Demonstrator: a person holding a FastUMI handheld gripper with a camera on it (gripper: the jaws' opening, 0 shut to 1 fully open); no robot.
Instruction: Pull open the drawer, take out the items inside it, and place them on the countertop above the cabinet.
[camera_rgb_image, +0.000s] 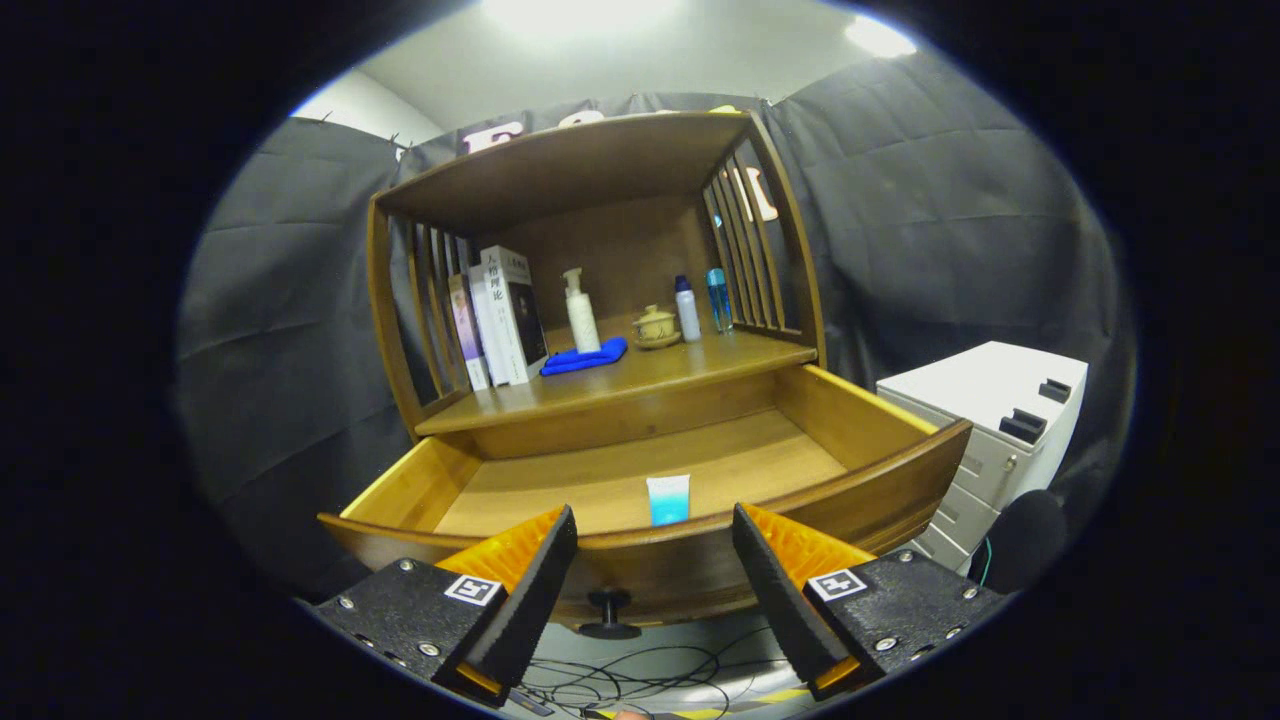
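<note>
While the drawer stood pulled out from the wooden cabinet, the gripper hung before its front with fingers spread wide, grasping nothing, the knob below and between them. A small blue tube stood upright inside the drawer, just beyond the fingers. On the countertop above sat books, a pump bottle and a blue cloth

Brown wooden drawer, blue-and-white tube, blue cloth, white cabinet
</note>
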